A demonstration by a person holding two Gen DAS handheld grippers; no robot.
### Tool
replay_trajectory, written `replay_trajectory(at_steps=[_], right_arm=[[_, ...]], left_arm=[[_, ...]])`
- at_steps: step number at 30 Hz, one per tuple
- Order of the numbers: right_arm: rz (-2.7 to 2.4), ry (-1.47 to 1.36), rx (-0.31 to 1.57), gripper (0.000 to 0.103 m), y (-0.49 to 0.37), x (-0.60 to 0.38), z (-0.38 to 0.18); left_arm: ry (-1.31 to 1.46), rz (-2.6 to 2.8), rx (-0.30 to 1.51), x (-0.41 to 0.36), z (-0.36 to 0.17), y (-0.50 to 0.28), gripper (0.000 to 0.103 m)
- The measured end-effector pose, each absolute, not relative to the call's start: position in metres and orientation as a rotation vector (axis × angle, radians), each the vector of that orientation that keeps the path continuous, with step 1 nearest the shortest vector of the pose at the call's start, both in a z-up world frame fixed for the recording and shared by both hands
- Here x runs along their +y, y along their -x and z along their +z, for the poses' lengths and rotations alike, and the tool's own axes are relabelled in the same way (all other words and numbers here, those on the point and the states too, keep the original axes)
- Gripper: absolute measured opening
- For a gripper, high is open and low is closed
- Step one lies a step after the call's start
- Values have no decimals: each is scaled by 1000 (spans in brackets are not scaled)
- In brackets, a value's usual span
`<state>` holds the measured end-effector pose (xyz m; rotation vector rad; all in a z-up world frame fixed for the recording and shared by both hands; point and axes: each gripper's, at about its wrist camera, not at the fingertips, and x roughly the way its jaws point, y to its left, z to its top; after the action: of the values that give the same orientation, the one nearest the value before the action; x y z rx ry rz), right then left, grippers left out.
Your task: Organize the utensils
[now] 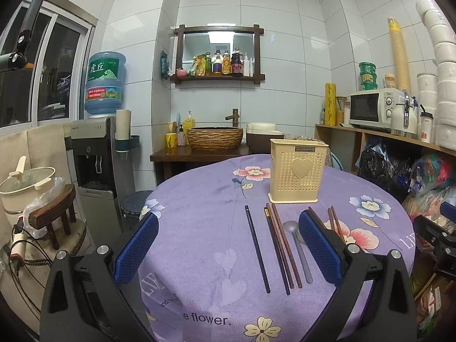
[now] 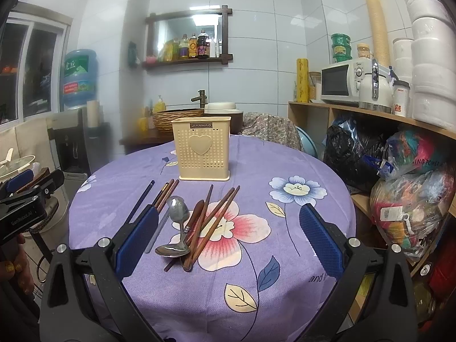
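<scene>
Both grippers hang above the near edge of a round table draped in a purple floral cloth (image 1: pixel 199 199), and both hold nothing. The left gripper (image 1: pixel 228 245) has its jaws spread wide; the right gripper (image 2: pixel 229 239) is just as wide.

A cream perforated utensil holder (image 2: pixel 203 148) with a heart on its front stands upright near the far side of the table — nothing shows above its rim.

In front of it the utensils lie flat on the cloth. At the left a dark blue chopstick (image 1: pixel 257 249) lies alone, apart from a close bundle of brown chopsticks (image 1: pixel 283 246). Just right of those lies a grey spoon (image 1: pixel 299 249).

Further right, 2 metal spoons (image 2: pixel 177 228) and several more brown chopsticks (image 2: pixel 216 219) form a loose crossed heap on the big pink flower — between the right gripper's fingers in its own view.
</scene>
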<state>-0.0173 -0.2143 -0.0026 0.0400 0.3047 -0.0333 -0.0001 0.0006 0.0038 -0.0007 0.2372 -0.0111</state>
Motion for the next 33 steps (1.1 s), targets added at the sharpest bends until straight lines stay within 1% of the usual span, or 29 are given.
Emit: replay_trajectory(at_steps=[33], right_arm=[[-38,-44,313,98,17,-214,-5]], left_arm=[[-8,-14,246,0,0,0,98]])
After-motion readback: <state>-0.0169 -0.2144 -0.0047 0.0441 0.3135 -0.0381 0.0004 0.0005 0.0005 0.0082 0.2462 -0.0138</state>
